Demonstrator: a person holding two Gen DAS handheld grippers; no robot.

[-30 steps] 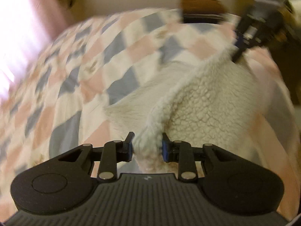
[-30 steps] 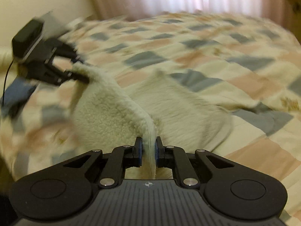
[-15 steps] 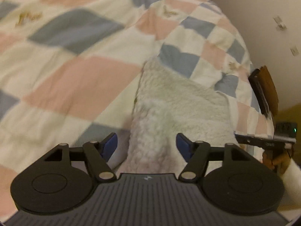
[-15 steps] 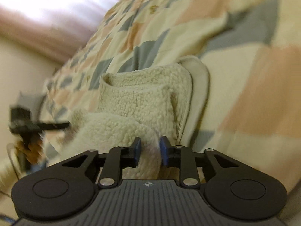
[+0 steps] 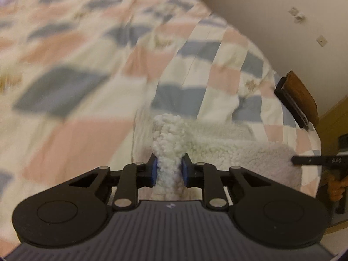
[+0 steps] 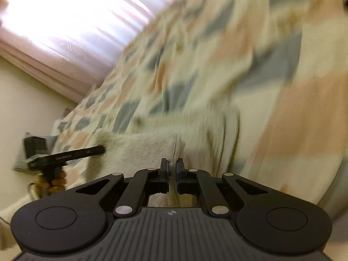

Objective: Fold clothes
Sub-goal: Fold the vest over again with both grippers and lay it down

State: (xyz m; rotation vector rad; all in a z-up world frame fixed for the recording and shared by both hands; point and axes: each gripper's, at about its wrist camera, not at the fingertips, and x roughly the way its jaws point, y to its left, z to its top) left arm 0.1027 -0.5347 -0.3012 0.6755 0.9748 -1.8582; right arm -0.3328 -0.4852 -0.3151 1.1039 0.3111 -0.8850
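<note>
Half a second ago the left gripper (image 5: 167, 169) stood wide over the fleece with nothing between its blue pads; now it has narrowed onto a thick bunched ridge of the cream fleece garment (image 5: 228, 150), which stands up between the pads. The right gripper (image 6: 171, 170), already pinching fleece earlier, is nearly closed on a thin fold of the same garment (image 6: 152, 145), and its view has swung so the bed tilts steeply. The garment lies folded in layers near the bed's edge, its long axis running across the left wrist view from the left gripper toward the right gripper (image 5: 313, 160), whose black fingers meet the far end of the fleece. In the right wrist view the left gripper (image 6: 87, 152) pokes into the opposite end, with the person's hand (image 6: 53, 181) wrapped round its handle. Both views are smeared by motion. Under the garment is a quilt (image 5: 65, 87) of pink, grey-blue and cream squares. A brown wooden board (image 5: 298, 97) shows past the bed's corner against a pale wall (image 5: 271, 10), and bright pink curtains (image 6: 65, 21) glow behind the bed.
</note>
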